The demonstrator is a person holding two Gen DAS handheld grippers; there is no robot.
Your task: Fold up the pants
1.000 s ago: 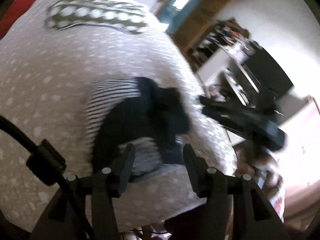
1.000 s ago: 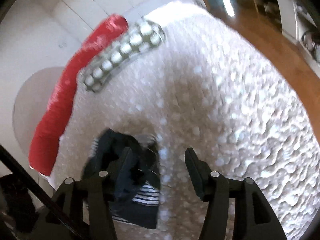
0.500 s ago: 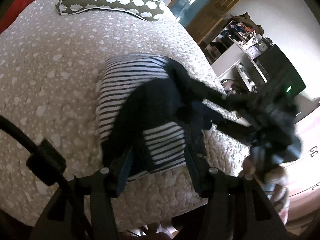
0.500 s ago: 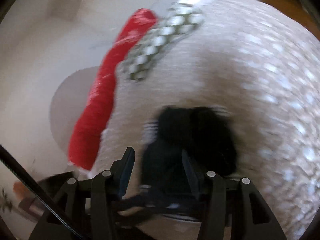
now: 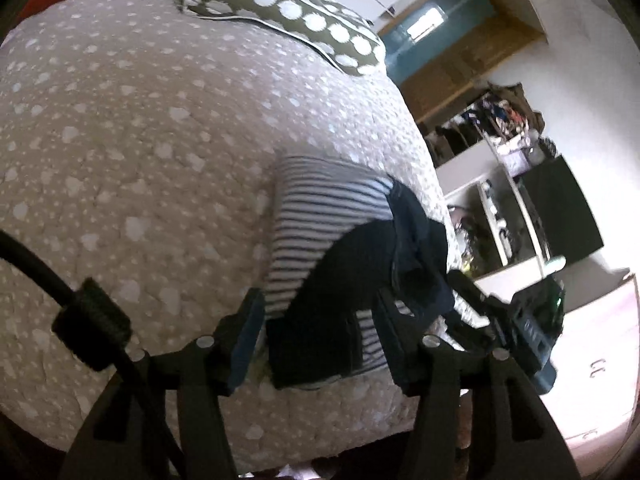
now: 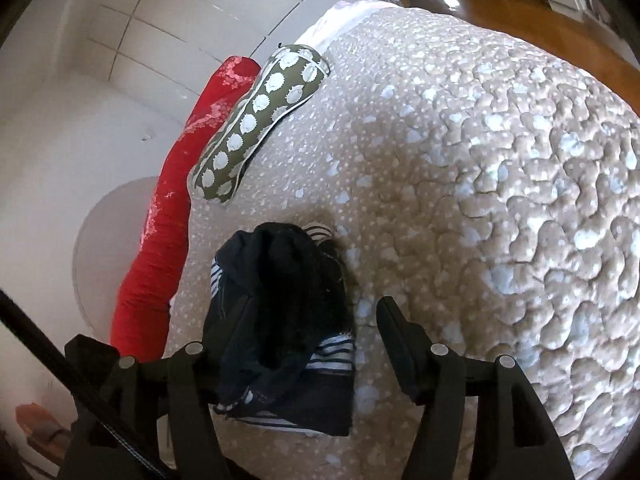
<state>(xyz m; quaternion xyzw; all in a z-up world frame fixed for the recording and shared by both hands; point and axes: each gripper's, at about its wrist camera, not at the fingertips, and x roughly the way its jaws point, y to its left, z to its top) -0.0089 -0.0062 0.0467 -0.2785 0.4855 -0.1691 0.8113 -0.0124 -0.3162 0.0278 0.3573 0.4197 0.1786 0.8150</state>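
Observation:
The pants (image 5: 328, 280), dark navy with blue-and-white striped parts, lie in a crumpled heap near the front edge of the bed. My left gripper (image 5: 320, 316) is open, its fingers either side of the heap's near end. My right gripper (image 6: 308, 328) is open just above the same heap (image 6: 280, 300); its left finger is partly hidden behind the dark cloth. The right gripper also shows in the left wrist view (image 5: 500, 320), at the heap's right side. Whether either gripper touches the cloth I cannot tell.
The bed has a beige quilt with white spots (image 6: 480, 160). An olive pillow with white dots (image 6: 256, 120) and a red bolster (image 6: 168, 208) lie at the head end. Shelves and a dark cabinet (image 5: 560, 212) stand beside the bed.
Both grippers have swung about over the heap. The right gripper has drawn back and steadied above it. The heap now sits lower and to the right in the left wrist view.

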